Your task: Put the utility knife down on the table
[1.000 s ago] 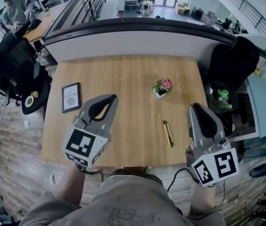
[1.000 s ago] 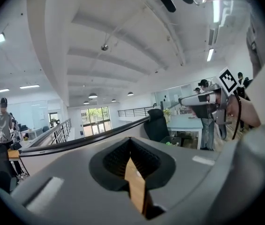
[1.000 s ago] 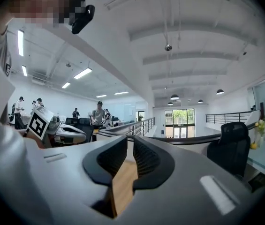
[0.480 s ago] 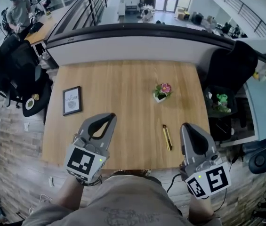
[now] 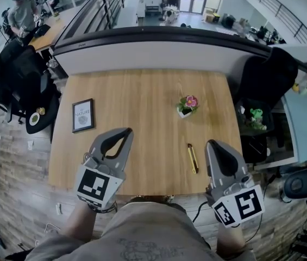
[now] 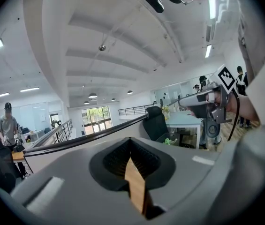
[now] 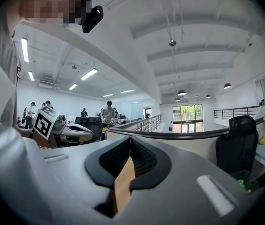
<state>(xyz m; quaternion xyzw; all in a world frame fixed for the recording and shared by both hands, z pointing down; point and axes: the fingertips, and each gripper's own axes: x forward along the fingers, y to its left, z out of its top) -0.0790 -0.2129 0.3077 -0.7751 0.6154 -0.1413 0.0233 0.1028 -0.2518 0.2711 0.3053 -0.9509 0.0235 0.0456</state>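
Observation:
The utility knife (image 5: 193,157), slim and yellow, lies flat on the wooden table (image 5: 142,91) near its front edge, with nothing holding it. My right gripper (image 5: 212,144) hovers just right of the knife, shut and empty, its tips a little apart from the handle. My left gripper (image 5: 127,130) hangs over the table's front left part, also shut with nothing in it. In the left gripper view the jaw tips (image 6: 130,142) meet over bare wood. The right gripper view shows the same closed tips (image 7: 130,142); the knife is out of sight in both.
A small white pot with pink flowers (image 5: 187,104) stands behind the knife. A dark picture frame (image 5: 82,115) lies at the table's left side. A black office chair (image 5: 267,75) is at the right, and a curved railing wall (image 5: 158,42) runs behind the table.
Both grippers have drawn back toward the table's near edge and sit lower in the view. The knife lies in the same spot on the table.

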